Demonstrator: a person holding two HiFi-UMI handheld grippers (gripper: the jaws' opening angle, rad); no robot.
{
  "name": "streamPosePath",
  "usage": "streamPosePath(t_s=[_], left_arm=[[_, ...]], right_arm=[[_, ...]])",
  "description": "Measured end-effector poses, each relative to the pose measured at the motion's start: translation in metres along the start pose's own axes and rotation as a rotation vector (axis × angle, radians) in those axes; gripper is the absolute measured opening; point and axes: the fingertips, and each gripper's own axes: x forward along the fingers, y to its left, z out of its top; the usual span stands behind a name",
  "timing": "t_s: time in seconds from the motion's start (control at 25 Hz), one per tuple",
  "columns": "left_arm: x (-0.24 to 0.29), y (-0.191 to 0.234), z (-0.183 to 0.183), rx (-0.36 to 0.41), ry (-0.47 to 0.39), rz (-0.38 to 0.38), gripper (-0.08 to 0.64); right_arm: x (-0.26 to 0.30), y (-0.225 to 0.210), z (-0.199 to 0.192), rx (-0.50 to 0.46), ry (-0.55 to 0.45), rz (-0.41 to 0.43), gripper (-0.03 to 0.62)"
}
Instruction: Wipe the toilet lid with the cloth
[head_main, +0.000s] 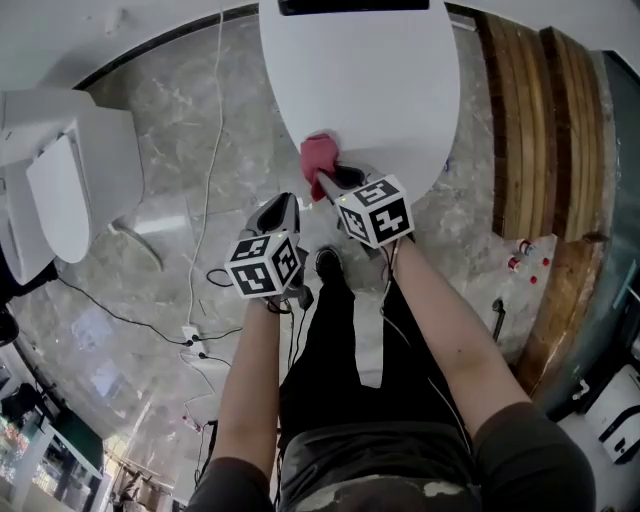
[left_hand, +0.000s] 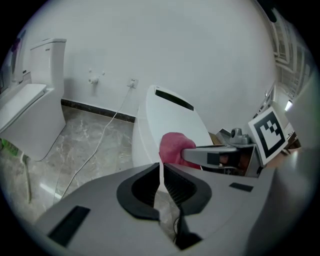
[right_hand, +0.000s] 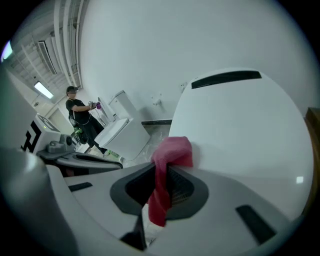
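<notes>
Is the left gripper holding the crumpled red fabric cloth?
No, the right gripper pinches the red cloth; the left gripper is shut empty.

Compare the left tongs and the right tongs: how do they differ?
The left tongs are shut on nothing; the right tongs are shut on the red cloth. The right tongs hold that cloth against the toilet lid; the left tongs hang short of it. Both carry a marker cube.
</notes>
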Motion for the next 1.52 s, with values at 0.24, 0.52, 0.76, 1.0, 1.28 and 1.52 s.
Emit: streamPosePath(t_s=[0.24, 0.52, 0.76, 1.0, 1.28, 1.52], left_arm=[[0.004, -0.008, -0.015, 0.011, 0.027, -0.041, 0.031], [0.025, -0.063, -0.039, 0.053, 0.072, -0.091, 0.031], [0.051, -0.126, -0.044, 0.076, 0.067, -0.106, 0.031], [0.074, -0.176, -0.04, 0.075, 0.035, -0.097, 0.031], [0.076, -0.215, -0.035, 0.077, 0.007, -0.081, 0.031], [0.053, -0.24, -0.008, 0.098, -0.043, -0.072, 0.031]], right_arm=[[-0.017, -0.019, -0.035, 0.022, 0.034, -0.063, 0.043], [-0.075, -0.079, -0.081, 0.111, 0.031, -0.145, 0.043], [-0.123, -0.146, -0.091, 0.13, 0.021, -0.194, 0.043], [-0.157, -0.208, -0.079, 0.08, 0.013, -0.22, 0.043], [-0.19, -0.228, -0.065, 0.055, -0.023, -0.188, 0.043], [-0.218, -0.203, -0.041, 0.017, -0.057, -0.128, 0.043]])
